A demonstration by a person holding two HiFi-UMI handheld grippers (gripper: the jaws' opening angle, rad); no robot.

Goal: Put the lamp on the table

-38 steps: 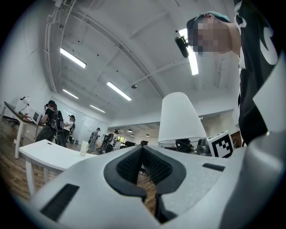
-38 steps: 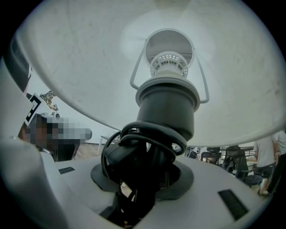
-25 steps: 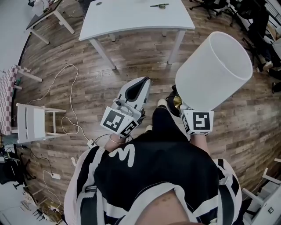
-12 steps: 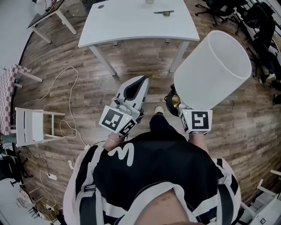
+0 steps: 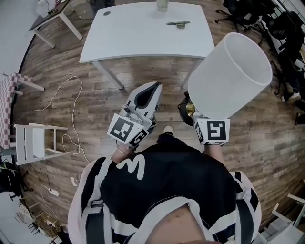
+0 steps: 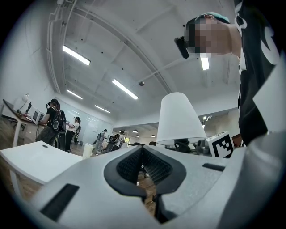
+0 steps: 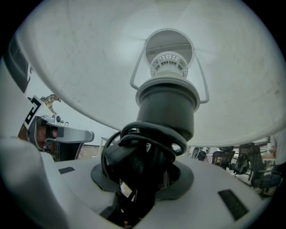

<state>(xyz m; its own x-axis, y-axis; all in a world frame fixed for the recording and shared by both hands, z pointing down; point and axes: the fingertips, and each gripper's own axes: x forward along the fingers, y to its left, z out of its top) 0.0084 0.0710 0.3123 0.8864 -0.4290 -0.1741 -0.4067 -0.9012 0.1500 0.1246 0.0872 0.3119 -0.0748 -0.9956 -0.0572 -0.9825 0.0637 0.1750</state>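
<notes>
The lamp's white shade (image 5: pixel 229 76) stands up at the right of the head view, its brass base (image 5: pixel 188 110) just below it. My right gripper (image 5: pixel 194 113) is shut on the lamp's dark stem (image 7: pixel 166 105), which has a black cord (image 7: pixel 134 156) wound round it; the shade (image 7: pixel 89 67) fills the upper part of the right gripper view. The left gripper (image 5: pixel 148 93) hangs shut and empty beside the lamp, to its left. The white table (image 5: pixel 143 28) lies ahead, past both grippers. In the left gripper view the shade (image 6: pixel 178 118) rises beyond the shut jaws.
On the table are a pale cup (image 5: pixel 162 5), a small tool (image 5: pixel 177 23) and a dark round spot (image 5: pixel 106 13). A white chair (image 5: pixel 35 140) and a loose cable (image 5: pixel 66 109) sit on the wood floor at left. Black office chairs (image 5: pixel 281 28) crowd the upper right.
The table has slid down and closer in the head view as the person walks toward it. Both grippers keep their places and the lamp stays held.
</notes>
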